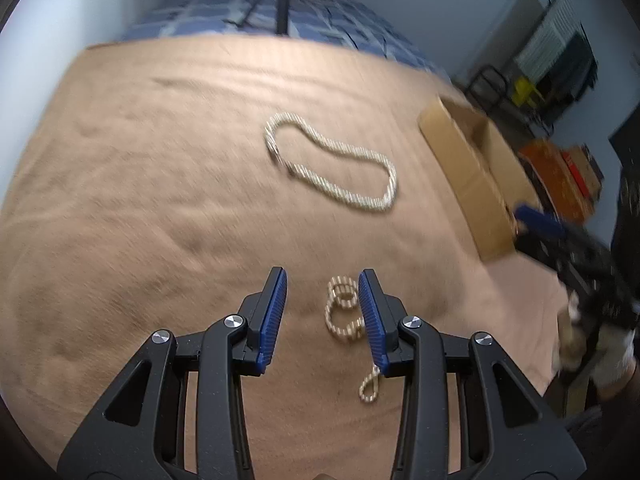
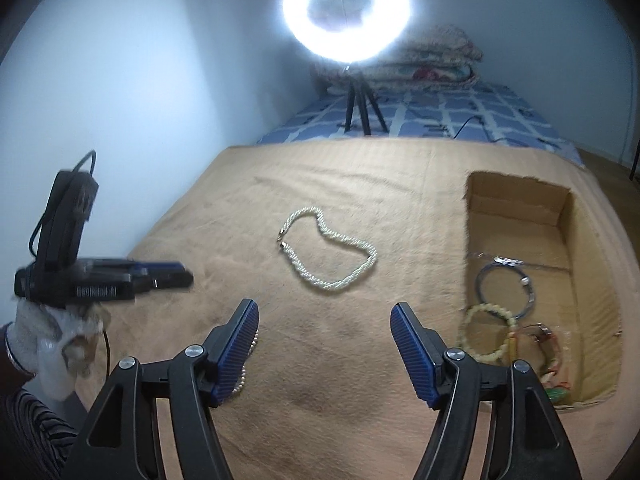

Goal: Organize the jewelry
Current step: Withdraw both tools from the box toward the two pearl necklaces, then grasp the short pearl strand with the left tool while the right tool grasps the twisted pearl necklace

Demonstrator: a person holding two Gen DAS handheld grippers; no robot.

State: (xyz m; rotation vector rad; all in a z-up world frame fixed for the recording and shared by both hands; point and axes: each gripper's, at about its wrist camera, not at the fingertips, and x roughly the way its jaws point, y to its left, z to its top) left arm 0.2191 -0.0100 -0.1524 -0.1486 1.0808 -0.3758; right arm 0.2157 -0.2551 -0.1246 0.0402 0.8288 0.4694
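Observation:
A white pearl necklace (image 1: 332,162) lies in a loop on the tan blanket (image 1: 140,200); it also shows in the right wrist view (image 2: 328,248). A bunched gold bead chain (image 1: 343,312) lies by the inner side of my left gripper's right finger. My left gripper (image 1: 323,278) is open just above the blanket and holds nothing. My right gripper (image 2: 325,314) is open and empty over bare blanket; a bit of the bead chain (image 2: 244,372) shows behind its left finger. A cardboard box (image 2: 576,280) to the right holds a dark bangle (image 2: 506,290), a pale bead bracelet (image 2: 490,336) and other pieces.
The box also shows at the right of the left wrist view (image 1: 476,176), with the right gripper's blue tip (image 1: 538,222) beside it. A lit ring light (image 2: 346,10) on a tripod stands behind the blanket. Folded quilts (image 2: 436,60) lie on the bed beyond.

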